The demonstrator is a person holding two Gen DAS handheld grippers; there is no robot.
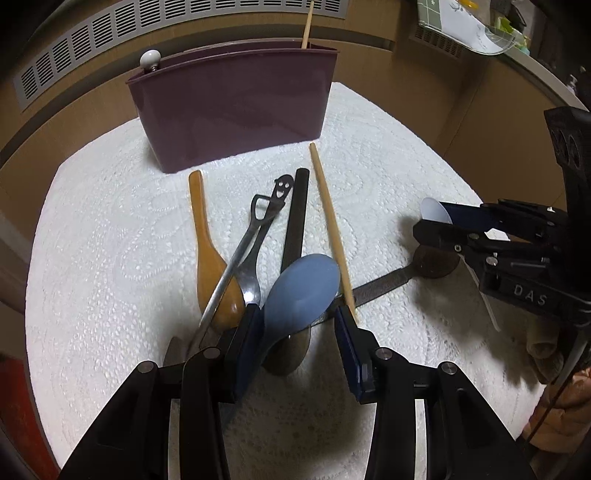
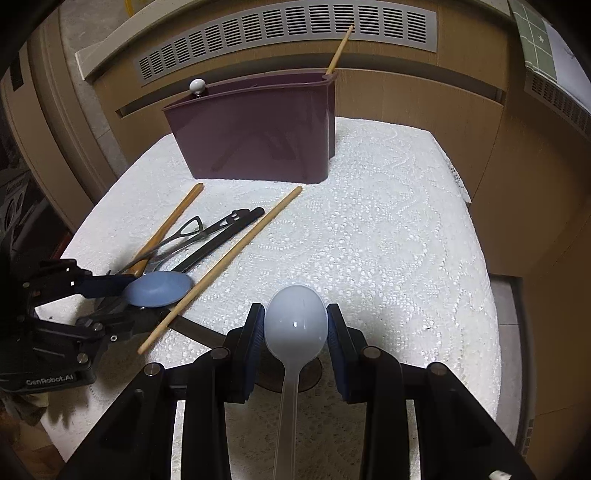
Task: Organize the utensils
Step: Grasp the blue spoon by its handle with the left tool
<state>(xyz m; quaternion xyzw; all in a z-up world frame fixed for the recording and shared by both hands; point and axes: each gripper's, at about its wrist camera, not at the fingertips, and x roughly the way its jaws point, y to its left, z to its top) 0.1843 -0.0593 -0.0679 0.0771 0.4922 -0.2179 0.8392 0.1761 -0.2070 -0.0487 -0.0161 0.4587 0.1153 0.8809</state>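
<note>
A pale blue spoon (image 1: 301, 291) sits bowl-forward between the pads of my left gripper (image 1: 299, 314), which is shut on it just above the utensil pile. A translucent white spoon (image 2: 295, 325) is clamped by its bowl in my right gripper (image 2: 295, 325), its handle running back toward the camera. On the white cloth (image 1: 110, 240) lie a wooden spoon (image 1: 207, 251), crossed metal utensils (image 1: 255, 236), a black handle (image 1: 295, 221) and a chopstick (image 1: 330, 221). The purple holder (image 1: 232, 107) stands behind them with another chopstick (image 1: 307, 26) upright inside.
A dark flat utensil (image 1: 388, 282) lies across the cloth under both grippers. A white knob (image 1: 150, 58) shows behind the holder's left end. Wooden cabinet fronts with vent grilles (image 2: 288, 33) close off the back. The cloth's right half (image 2: 388, 240) holds nothing.
</note>
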